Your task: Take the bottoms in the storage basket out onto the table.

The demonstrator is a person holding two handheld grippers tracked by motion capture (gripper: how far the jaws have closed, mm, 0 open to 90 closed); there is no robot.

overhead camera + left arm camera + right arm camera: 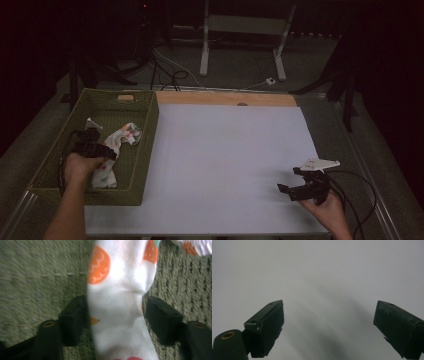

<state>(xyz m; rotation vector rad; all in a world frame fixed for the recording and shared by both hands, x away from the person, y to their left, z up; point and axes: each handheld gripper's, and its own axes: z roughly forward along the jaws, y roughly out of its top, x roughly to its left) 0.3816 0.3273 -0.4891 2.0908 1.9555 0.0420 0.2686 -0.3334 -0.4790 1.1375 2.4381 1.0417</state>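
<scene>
A white sock (117, 290) with orange dots lies on the woven floor of the green basket (150, 135); in the high view the sock (119, 142) stretches along the basket's right side. My left gripper (116, 302) points down over it, one jaw on each side of the sock, the pads right at its edges without clearly squeezing it. The hand holds this left gripper (97, 146) inside the basket. My right gripper (289, 179) rests low over the white mat (225, 160) at the front right, its jaws wide apart. In its own view the right gripper (328, 307) has nothing between its jaws.
The basket stands at the table's left, with a wooden handle block (125, 97) on its far wall. A wooden strip (225, 98) borders the mat's far edge. A black cable (357, 200) loops by the right hand. Stands and cables crowd the dark floor beyond.
</scene>
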